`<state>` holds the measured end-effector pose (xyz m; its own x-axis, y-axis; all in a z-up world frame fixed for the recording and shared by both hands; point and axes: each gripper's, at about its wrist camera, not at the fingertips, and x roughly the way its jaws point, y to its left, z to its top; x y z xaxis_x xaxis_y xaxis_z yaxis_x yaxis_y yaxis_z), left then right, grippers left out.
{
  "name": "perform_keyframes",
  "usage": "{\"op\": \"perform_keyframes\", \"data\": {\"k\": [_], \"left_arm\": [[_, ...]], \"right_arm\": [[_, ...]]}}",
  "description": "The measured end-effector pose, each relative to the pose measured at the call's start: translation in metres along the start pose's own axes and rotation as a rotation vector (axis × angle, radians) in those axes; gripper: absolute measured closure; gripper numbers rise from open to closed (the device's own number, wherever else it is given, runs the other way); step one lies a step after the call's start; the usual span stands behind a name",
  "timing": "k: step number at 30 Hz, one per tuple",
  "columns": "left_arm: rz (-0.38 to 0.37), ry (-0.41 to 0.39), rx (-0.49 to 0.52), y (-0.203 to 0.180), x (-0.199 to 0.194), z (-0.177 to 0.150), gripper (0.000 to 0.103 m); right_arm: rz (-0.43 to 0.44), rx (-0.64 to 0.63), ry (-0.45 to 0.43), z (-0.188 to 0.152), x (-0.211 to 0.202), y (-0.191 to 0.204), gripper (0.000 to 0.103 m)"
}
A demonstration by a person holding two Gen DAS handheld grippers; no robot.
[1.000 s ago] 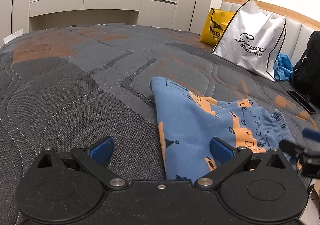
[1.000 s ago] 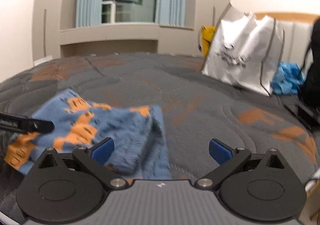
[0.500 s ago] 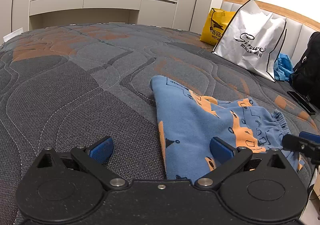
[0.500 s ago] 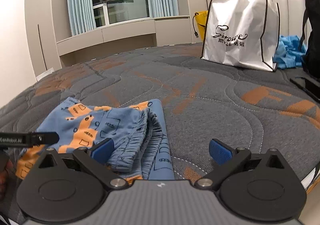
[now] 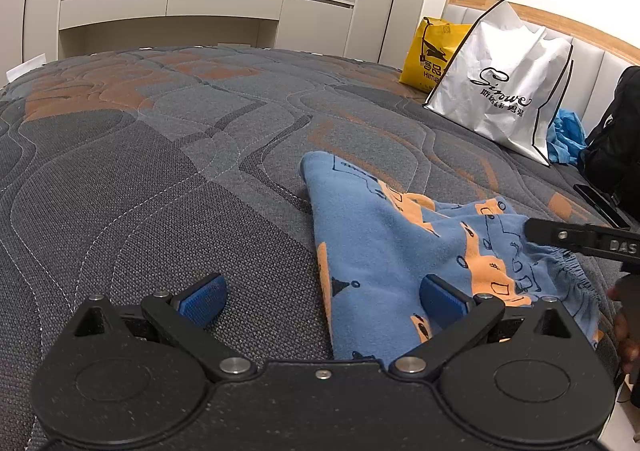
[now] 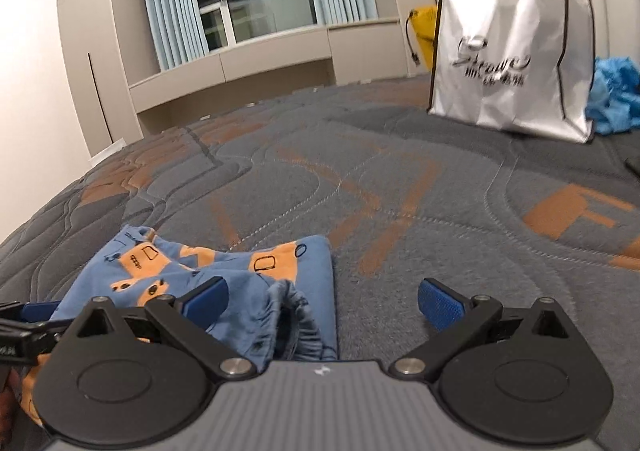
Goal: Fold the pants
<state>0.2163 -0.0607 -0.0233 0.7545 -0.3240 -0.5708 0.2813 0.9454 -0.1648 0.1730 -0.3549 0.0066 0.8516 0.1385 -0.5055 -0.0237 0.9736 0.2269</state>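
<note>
Small blue pants with orange print (image 5: 384, 251) lie crumpled on the grey quilted bed. My left gripper (image 5: 322, 297) is open just above their near left edge, its right pad over the cloth. My right gripper (image 6: 322, 299) is open and empty over the elastic waistband (image 6: 292, 315) of the pants (image 6: 256, 271). A finger of the right gripper (image 5: 580, 237) shows at the right of the left wrist view, over the waistband. Part of the left gripper (image 6: 24, 323) shows at the left edge of the right wrist view.
A white shopping bag (image 5: 508, 91) and a yellow bag (image 5: 432, 51) stand by the headboard. Blue cloth (image 5: 564, 135), a black backpack (image 5: 616, 139) and a dark phone (image 5: 600, 203) lie at the right. The white bag also shows in the right wrist view (image 6: 516, 51).
My right gripper has moved in over the pants' waistband and tilted. Its finger reaches further across the cloth in the left wrist view. The left gripper has hardly moved.
</note>
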Motion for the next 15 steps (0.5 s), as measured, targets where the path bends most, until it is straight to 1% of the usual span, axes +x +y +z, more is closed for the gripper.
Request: {"op": "perform_keyframes", "data": {"k": [2,4,10,15], "left_arm": [[-0.001,-0.001,-0.001,0.001,0.000,0.000,0.000],[-0.001,-0.002,-0.002,0.001,0.000,0.000,0.000],[-0.003,-0.003,-0.004,0.001,0.000,0.000,0.000],[-0.003,-0.003,-0.004,0.001,0.000,0.000,0.000]], "right_arm": [[0.011,0.003,0.025,-0.003,0.008,0.000,0.000],[0.004,-0.012,0.044,-0.006,0.013,0.003,0.000],[0.008,-0.014,0.041,-0.009,0.011,0.004,0.000],[-0.013,-0.034,0.037,-0.012,0.010,0.008,0.000]]}}
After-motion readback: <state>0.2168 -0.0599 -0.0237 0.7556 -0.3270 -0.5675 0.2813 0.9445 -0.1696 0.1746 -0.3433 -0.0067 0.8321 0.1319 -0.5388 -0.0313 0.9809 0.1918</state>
